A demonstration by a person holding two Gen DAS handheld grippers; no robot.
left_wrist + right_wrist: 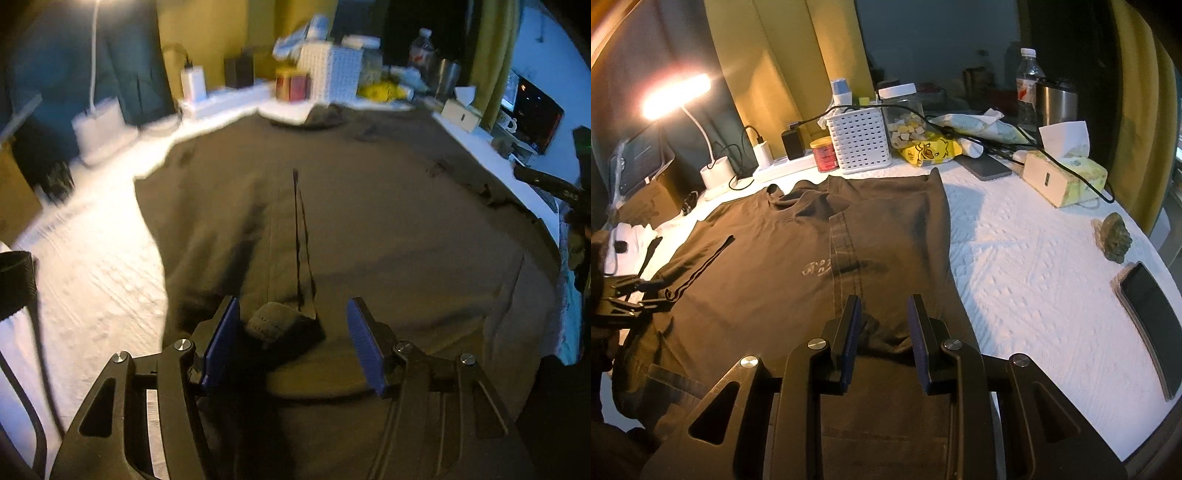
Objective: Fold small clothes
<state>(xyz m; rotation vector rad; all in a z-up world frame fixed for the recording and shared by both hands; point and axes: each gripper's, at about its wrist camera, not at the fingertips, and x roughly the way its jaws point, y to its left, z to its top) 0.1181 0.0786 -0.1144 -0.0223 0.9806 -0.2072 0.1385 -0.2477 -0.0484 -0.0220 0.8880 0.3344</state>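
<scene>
My left gripper (293,341) stands with its jaws apart over the near part of the brown T-shirt (369,229), which lies spread flat across the white tablecloth (92,258). A bunched fold of the shirt (280,325) sits between the blue pads (221,343), close to the left one, and neither pad presses on it, so this gripper has let go. A thin dark seam line (299,236) runs away from the fold up the middle of the cloth.

My right gripper (882,338) hovers over the shirt's near right part, its jaws partly closed with a gap between the pads. Wrinkled cloth lies under that gap, but I cannot tell whether the pads pinch any of it. From this side the T-shirt (783,258) shows its collar (786,199) toward the far end of the table and a small pale print (816,267) near its middle. My left gripper (631,295) shows at the left edge of this view, at the shirt's left side.

Beyond the shirt stand a lit desk lamp (677,96), a white basket (858,138), a red tin (824,155), a tissue box (1063,177) and a water bottle (1028,81). A phone (1148,321) lies on the cloth to the right, well apart from the shirt
</scene>
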